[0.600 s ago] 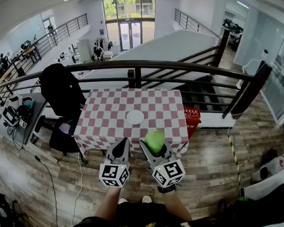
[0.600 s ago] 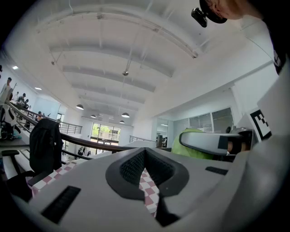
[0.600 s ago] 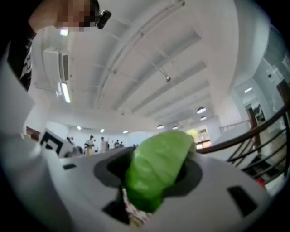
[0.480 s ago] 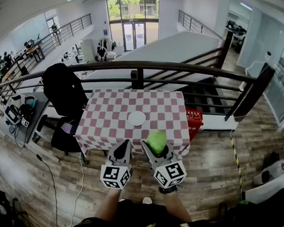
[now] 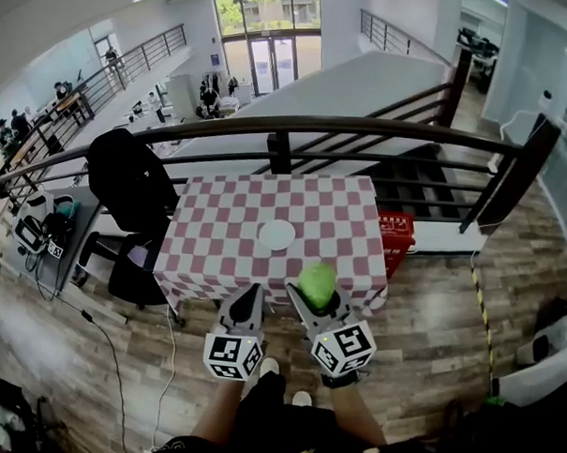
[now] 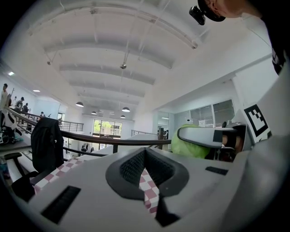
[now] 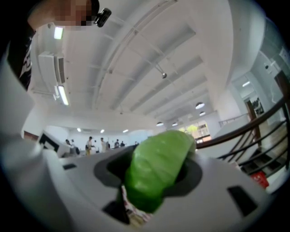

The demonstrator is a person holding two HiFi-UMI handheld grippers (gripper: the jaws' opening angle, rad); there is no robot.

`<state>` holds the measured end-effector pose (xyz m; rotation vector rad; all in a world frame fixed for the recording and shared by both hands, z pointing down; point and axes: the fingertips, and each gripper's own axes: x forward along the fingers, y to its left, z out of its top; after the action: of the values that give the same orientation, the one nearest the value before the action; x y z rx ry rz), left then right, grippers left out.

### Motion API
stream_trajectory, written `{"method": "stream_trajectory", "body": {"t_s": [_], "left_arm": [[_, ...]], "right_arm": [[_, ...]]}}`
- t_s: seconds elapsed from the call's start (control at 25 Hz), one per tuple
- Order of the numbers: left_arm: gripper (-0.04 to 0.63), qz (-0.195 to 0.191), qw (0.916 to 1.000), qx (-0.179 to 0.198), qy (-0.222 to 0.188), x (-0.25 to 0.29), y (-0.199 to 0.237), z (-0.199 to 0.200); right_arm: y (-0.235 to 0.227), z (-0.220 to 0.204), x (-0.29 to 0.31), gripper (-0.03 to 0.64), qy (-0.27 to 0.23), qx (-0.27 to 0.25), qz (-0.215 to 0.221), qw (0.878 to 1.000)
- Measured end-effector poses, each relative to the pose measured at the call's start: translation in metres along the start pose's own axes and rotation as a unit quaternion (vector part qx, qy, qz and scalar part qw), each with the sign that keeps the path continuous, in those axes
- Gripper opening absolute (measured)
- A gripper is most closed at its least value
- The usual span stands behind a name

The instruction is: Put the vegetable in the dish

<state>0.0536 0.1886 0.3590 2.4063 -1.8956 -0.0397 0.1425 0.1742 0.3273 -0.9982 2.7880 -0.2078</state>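
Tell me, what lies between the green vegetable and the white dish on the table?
Only bare checkered tablecloth; the head view shows nothing else between the vegetable and the dish.

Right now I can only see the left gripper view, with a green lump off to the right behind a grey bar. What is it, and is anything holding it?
Observer: It is a green vegetable, clamped between the jaws of the right hand-held gripper.
Operator: Where is the dish it should go in?
Observer: A white dish lies near the middle of the checkered table. It is ahead of the vegetable, not under it.
Operator: Is anything standing next to the table?
Observer: A red crate stands on the floor at the table's right side.
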Motion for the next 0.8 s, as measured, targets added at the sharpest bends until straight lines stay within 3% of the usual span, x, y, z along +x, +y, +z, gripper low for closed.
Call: {"method": "stream_trajectory", "body": {"t_s": [0.4, 0.8], "left_arm": [[0.018, -0.012, 0.9993, -0.034, 0.010, 0.064, 0.046, -0.030], [0.018, -0.041, 0.9983, -0.041, -0.003, 0.179, 0.147, -0.023]], "right_arm": [[-0.039, -0.041, 0.054, 0.209, 0.043, 0.017, -0.012, 0.999], [-0.100, -0.067, 0.199, 0.210, 0.078, 0.044, -0.034, 0.995]]}}
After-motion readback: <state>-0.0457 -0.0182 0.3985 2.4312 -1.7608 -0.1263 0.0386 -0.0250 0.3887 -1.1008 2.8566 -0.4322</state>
